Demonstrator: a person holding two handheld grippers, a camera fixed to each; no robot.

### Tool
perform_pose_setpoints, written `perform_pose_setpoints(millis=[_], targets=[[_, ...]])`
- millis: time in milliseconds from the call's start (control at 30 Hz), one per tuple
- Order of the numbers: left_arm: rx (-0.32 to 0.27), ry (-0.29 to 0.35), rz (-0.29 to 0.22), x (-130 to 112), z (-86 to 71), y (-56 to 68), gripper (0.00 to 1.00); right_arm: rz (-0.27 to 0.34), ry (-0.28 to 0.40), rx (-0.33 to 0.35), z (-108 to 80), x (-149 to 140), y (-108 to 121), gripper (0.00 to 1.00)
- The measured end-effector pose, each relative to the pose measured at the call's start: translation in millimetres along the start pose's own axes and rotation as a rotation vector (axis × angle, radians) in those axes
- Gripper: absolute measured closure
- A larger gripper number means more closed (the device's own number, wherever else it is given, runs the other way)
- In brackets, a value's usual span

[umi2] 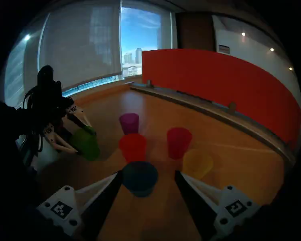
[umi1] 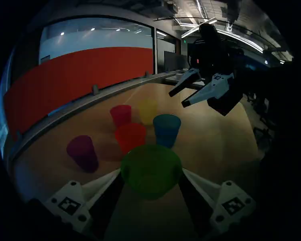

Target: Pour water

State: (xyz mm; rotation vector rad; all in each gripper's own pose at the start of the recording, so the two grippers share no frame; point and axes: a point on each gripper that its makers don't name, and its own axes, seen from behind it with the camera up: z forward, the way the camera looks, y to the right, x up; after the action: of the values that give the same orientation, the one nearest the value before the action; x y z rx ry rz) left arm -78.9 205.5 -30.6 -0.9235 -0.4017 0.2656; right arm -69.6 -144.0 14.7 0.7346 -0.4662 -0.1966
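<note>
Green cup (umi1: 151,160) clamped in left tongs (umi1: 151,172); right tongs (umi1: 177,100) hang agape.

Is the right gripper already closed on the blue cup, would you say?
No, the right gripper is open, and the blue cup stands on the table with a clear gap to one finger.

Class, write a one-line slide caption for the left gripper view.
Left gripper holds a translucent green plastic cup before five more cups on a wooden table.
</note>
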Motion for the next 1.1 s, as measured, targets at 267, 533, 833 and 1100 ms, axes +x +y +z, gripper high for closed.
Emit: perform_pose_setpoints(millis=[267,533,833,1100], targets=[[0.01,0.009,-0.011,3,-7.3,-3.8,0.14,-0.01,-0.027,0.016,14.8,-15,-8,0.01],[0.021,0.012,-0.019,2,-11.9,-7.0,0.14,-0.031,-0.048,0.029,25.5,-25,-15,0.01],[0.024,0.017,-0.028,2,-13.7,-10.2,0.14,-0.024,-0.068,0.039,37.8,-34,-19,0.0],[0.028,0.017,-0.034,0,-16.1,-11.9,0.14,-0.034,-0.076,0.034,53.4,-40,-17,0.0]])
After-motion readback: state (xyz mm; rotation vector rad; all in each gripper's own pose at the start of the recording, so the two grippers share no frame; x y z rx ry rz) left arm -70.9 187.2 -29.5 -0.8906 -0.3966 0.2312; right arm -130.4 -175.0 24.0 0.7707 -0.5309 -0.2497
